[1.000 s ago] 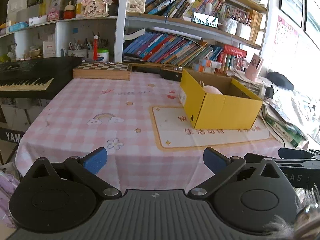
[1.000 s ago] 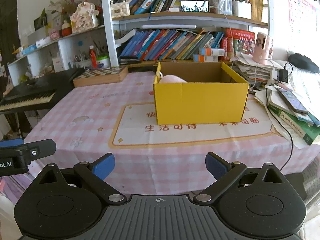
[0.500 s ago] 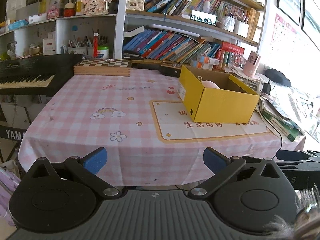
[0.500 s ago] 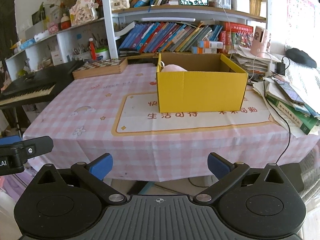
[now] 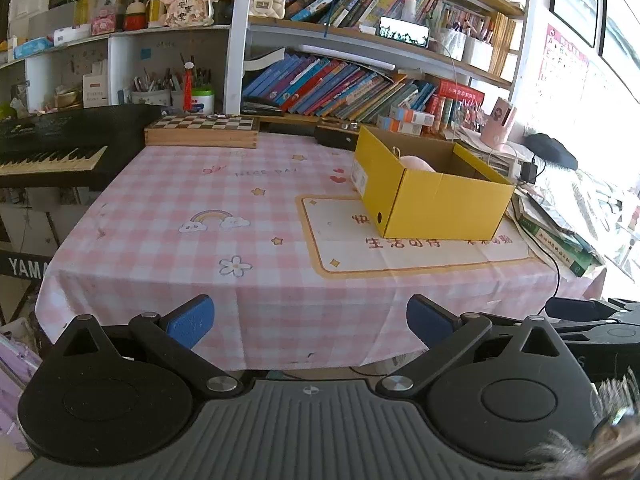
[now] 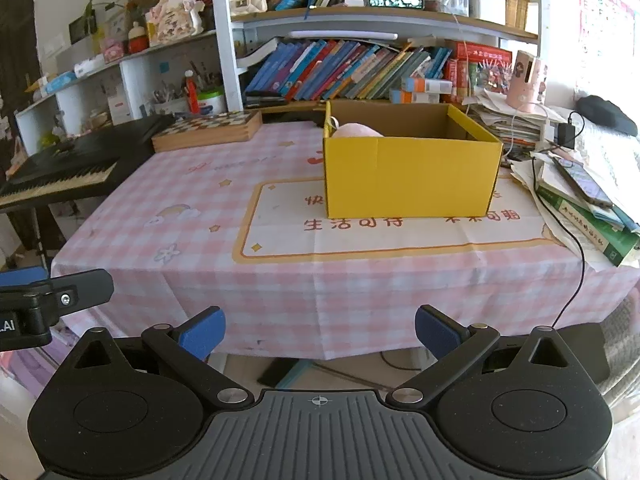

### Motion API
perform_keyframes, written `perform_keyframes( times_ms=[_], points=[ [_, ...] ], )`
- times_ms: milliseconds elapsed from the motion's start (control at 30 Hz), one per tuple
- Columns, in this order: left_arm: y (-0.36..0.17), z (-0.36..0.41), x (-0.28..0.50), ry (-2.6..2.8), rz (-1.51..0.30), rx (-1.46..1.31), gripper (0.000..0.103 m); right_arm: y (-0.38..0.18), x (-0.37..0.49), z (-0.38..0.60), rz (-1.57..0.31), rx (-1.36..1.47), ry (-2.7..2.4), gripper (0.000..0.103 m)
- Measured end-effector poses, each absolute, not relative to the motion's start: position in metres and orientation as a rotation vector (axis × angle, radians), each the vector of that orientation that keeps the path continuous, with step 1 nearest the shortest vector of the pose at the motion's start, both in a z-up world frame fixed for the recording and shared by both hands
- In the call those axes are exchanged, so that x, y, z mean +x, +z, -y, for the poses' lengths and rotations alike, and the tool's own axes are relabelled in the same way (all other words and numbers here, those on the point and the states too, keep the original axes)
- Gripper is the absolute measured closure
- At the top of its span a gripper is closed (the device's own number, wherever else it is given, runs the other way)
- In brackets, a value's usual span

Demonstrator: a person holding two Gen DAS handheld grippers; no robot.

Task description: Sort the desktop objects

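Note:
A yellow cardboard box (image 5: 436, 204) stands on the pink checked tablecloth (image 5: 200, 216), on a cream mat; it also shows in the right wrist view (image 6: 408, 178). A pink soft object (image 5: 416, 162) lies inside it, partly hidden by the wall, and shows in the right wrist view (image 6: 358, 131). My left gripper (image 5: 310, 318) is open and empty, held off the table's front edge. My right gripper (image 6: 320, 330) is open and empty, also in front of the table and below its top.
A wooden chessboard box (image 5: 202, 130) lies at the table's back left. A black keyboard (image 5: 48, 152) stands to the left. Books, papers and a cable (image 6: 576, 200) pile at the right edge. Full bookshelves (image 5: 360, 84) stand behind.
Both grippers have pulled back and away from the table; the box looks smaller and the table's front edge and hanging cloth now show. Both stay open.

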State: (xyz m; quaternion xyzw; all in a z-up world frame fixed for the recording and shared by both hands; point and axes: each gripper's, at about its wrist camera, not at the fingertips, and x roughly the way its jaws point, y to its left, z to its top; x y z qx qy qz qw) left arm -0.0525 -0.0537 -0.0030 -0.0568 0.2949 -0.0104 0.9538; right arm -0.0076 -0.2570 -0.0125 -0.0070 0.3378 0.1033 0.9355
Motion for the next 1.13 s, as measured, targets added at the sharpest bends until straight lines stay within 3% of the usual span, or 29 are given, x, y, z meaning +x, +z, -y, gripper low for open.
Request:
perform_keyframes(
  times_ms=[1133],
  points=[
    [-0.007,0.038,-0.048,-0.043,-0.619,-0.158,0.0,-0.016,-0.005,0.249,-0.717,-0.019,0.212,0.001]
  ],
)
